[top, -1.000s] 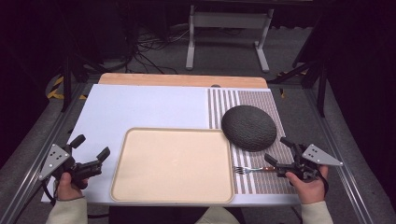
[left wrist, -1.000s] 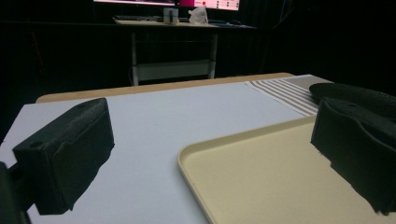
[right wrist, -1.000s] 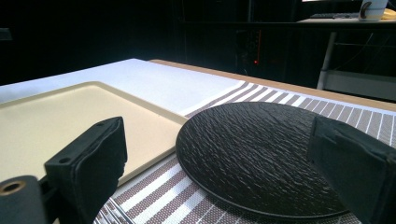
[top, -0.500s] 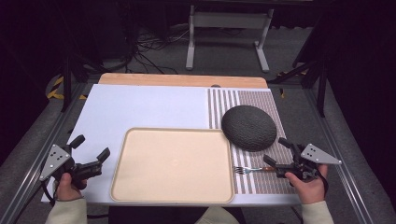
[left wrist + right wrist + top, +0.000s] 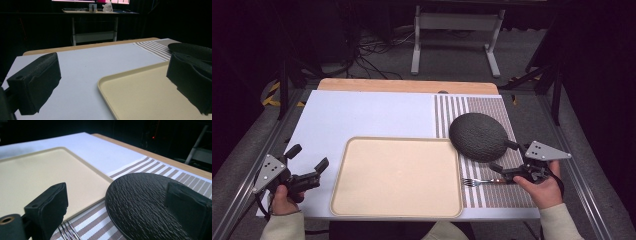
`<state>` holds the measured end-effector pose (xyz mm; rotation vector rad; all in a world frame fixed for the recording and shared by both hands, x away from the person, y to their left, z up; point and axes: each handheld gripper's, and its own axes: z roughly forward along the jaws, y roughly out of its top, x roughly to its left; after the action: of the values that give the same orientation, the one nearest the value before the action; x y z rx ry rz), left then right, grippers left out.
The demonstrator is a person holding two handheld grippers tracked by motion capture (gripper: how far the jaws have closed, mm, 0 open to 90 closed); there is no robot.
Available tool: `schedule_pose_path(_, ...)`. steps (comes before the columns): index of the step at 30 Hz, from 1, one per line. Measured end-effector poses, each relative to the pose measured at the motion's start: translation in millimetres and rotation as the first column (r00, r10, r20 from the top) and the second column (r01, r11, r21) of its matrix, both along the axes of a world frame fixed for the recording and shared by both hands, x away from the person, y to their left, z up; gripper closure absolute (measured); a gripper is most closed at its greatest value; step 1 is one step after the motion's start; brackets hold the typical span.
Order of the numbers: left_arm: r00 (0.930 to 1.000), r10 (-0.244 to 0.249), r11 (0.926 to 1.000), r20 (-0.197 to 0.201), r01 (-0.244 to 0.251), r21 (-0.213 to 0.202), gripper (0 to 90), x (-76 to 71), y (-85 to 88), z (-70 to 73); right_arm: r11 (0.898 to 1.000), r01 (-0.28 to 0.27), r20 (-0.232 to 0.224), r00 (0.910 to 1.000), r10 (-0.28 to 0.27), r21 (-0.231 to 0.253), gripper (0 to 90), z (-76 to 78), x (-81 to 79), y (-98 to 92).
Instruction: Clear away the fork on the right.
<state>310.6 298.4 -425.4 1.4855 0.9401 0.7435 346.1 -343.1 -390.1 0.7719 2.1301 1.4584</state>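
Here both tools, left tool (image 5: 307, 162) and right tool (image 5: 503, 156), gape over a white table (image 5: 372, 117) amid dark surroundings

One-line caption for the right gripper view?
Open right hand-held gripper over the striped placemat, fork tines below, black textured plate ahead, beige tray left.

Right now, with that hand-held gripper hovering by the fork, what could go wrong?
1. The right hand-held gripper is open with the black plate close beside it; a jaw might nudge the plate.
2. The fork lies flat on the striped mat, so the jaws may slide over it.
3. The tray rim is close to the tines and could catch them.
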Motion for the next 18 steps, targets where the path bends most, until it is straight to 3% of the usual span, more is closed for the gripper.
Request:
schedule_pose_path(10, 1.0000, -0.005, 1.0000, -0.002, 0.005, 0.000, 0.0, 1.4, -0.3, 0.4, 0.990, -0.082, -0.054, 0.9956, 0.076, -0.118, 5.1, 18.9, 14.4, 18.6)
schedule_pose_path(18, 1.0000, -0.004, 1.0000, 0.001, 0.004, -0.002, 0.0, 1.4, 0.3, 0.8, 0.971, -0.127, -0.096, 0.9893, 0.109, -0.203, 5.4, 23.6, 21.2, 28.7)
